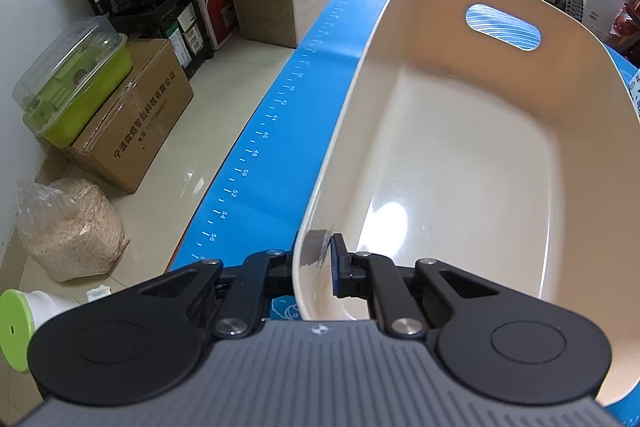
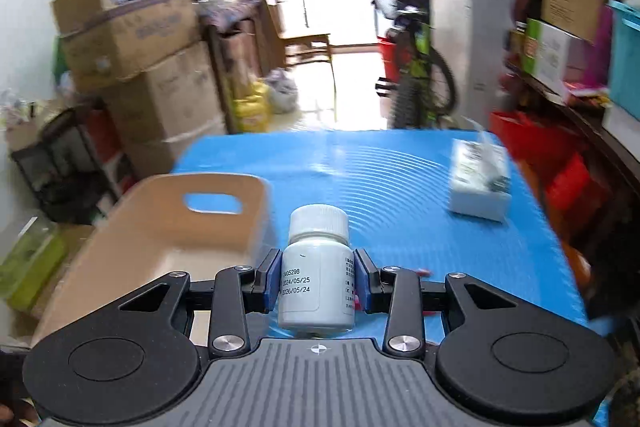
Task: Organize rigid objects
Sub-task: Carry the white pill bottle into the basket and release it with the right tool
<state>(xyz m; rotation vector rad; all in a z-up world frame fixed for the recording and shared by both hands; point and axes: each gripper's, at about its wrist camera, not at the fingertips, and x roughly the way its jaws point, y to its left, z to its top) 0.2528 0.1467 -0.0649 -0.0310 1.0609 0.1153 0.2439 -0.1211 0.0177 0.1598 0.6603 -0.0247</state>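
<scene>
A cream plastic basket (image 1: 460, 147) with a handle slot sits on the blue mat (image 1: 280, 147); its inside is bare. My left gripper (image 1: 316, 259) is shut on the basket's near left rim, one finger inside the wall and one outside. In the right wrist view the same basket (image 2: 160, 227) lies at the left. My right gripper (image 2: 318, 279) is shut on an upright white pill bottle (image 2: 318, 275) with a white cap, held above the mat (image 2: 400, 187) just right of the basket.
A white tissue pack (image 2: 480, 183) lies on the mat at the far right. Cardboard boxes (image 1: 132, 115), a green container (image 1: 76, 79) and a sack (image 1: 68, 227) stand on the floor left of the table. A bicycle (image 2: 416, 67) stands beyond the far edge.
</scene>
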